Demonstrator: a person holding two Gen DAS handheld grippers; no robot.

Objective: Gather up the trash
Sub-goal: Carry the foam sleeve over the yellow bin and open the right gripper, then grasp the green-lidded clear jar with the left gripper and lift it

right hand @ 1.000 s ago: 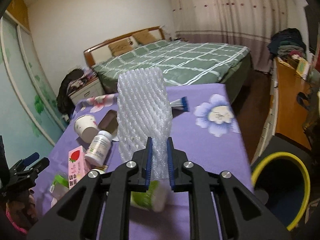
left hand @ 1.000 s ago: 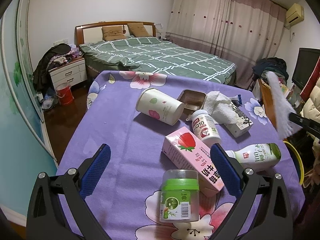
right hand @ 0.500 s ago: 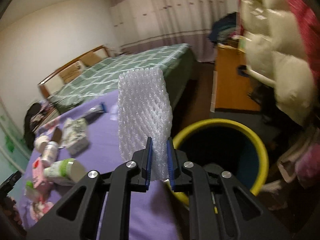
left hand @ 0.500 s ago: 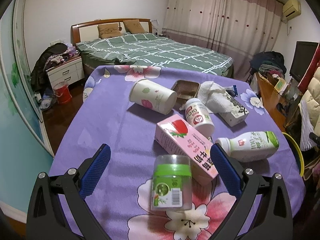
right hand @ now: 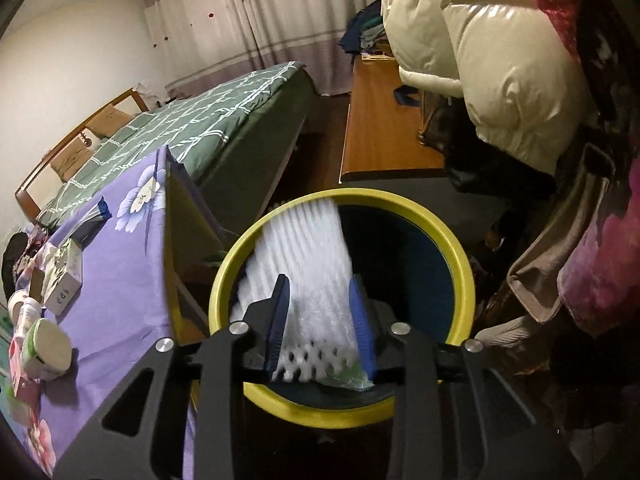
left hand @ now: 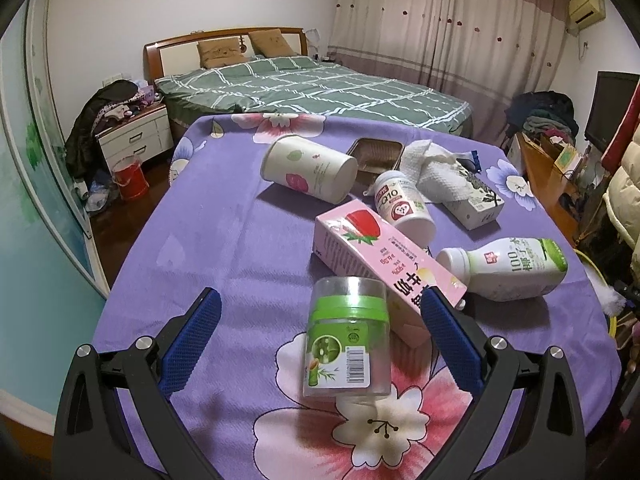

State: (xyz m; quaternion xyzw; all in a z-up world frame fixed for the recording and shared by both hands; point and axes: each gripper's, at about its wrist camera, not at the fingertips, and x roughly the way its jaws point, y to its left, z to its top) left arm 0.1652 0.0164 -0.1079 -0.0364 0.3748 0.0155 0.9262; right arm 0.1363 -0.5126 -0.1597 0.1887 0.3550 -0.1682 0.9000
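My right gripper (right hand: 320,300) is open over the yellow-rimmed bin (right hand: 460,264). The white foam net (right hand: 304,248) is blurred between its fingers, dropping into the bin. My left gripper (left hand: 320,312) is open above the purple flowered table (left hand: 200,240), with a green-lidded clear jar (left hand: 346,344) standing between its fingers. Behind the jar lie a pink strawberry milk carton (left hand: 384,256), a white and green bottle (left hand: 508,268), a white pill bottle (left hand: 402,204), a paper cup (left hand: 308,168), a brown tray (left hand: 376,152) and a tissue-covered box (left hand: 456,188).
A bed with a green checked cover (left hand: 312,84) stands behind the table. A wooden desk (right hand: 380,120) and a cream puffer jacket (right hand: 500,60) are close to the bin. A nightstand (left hand: 132,140) and red bucket (left hand: 130,178) are at the far left.
My right gripper swung down over the bin and opened, letting go of the foam net. My left gripper moved closer to the green-lidded jar.
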